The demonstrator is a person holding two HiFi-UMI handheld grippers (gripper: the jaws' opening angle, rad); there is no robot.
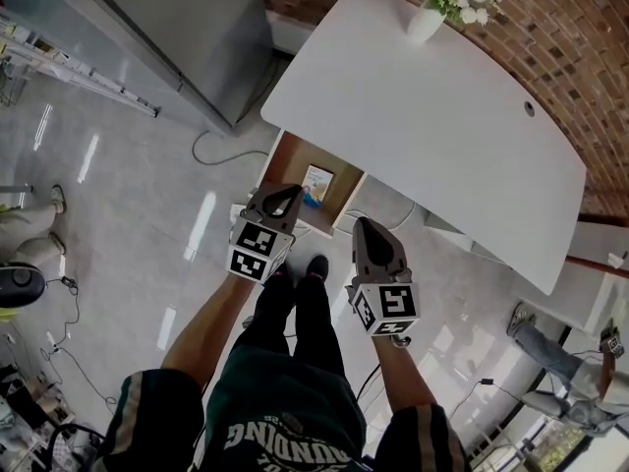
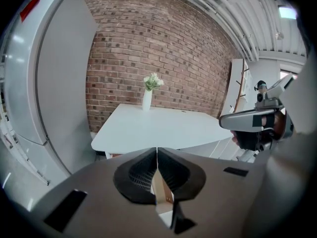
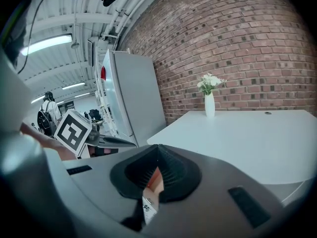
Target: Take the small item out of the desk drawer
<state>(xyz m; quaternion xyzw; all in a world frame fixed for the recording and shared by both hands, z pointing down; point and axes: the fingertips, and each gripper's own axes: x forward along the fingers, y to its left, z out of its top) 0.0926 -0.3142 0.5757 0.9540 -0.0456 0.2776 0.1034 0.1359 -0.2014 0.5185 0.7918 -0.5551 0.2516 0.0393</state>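
The desk drawer (image 1: 291, 157) stands pulled out under the left end of the white desk (image 1: 423, 116), its wooden inside showing. A small blue and white item (image 1: 316, 185) lies in it. My left gripper (image 1: 285, 192) hovers over the drawer's near edge, just left of the item, jaws shut and empty. My right gripper (image 1: 364, 223) hangs to the right of the drawer, over the floor, also shut on nothing. In the left gripper view the left gripper (image 2: 157, 155) has its jaws meeting at the tip. The right gripper view shows the right gripper (image 3: 157, 152) likewise.
A white vase of flowers (image 1: 432, 13) stands at the desk's far end by the brick wall (image 1: 590, 47). A tall grey cabinet (image 1: 167, 28) and a ladder (image 1: 79, 77) are at the left. Cables (image 1: 211, 150) trail on the floor. Another person (image 1: 570, 362) is at the lower right.
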